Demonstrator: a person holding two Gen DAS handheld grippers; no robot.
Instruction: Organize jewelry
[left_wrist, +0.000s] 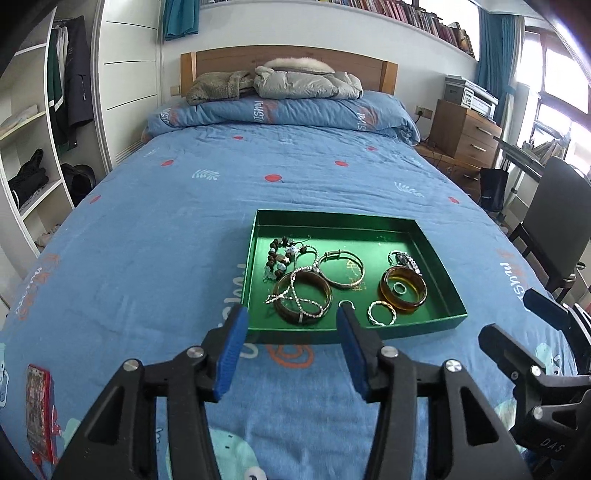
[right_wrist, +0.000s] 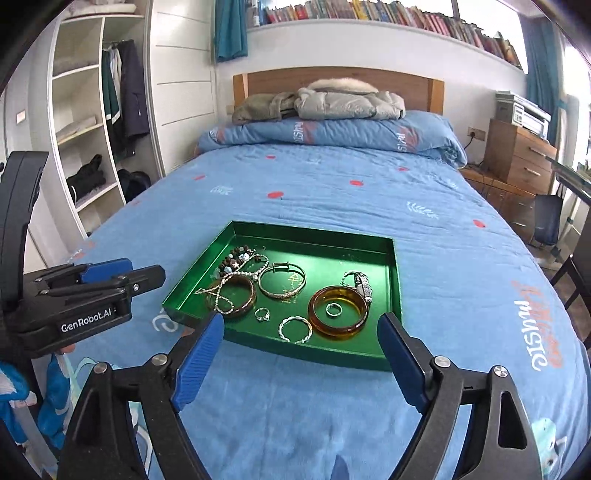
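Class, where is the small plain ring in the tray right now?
The ring lies flat inside the amber bangle, in the near right part of the green tray, seen in both wrist views.

One shallow green metal tray (right_wrist: 394, 302) holds two wide amber-brown bangles (right_wrist: 338, 313), one thin silver bangle (right_wrist: 282, 282), one twisted silver ring-bracelet (right_wrist: 295, 328), two small silver rings (right_wrist: 334, 309), one dark beaded bracelet (right_wrist: 232, 260), one silver bead chain (right_wrist: 236, 278) and one silver charm piece (right_wrist: 360, 283).

Glossy green tray (right_wrist: 395, 295); translucent amber bangle (right_wrist: 339, 312), perhaps resin; cloth bedspread (right_wrist: 332, 192).
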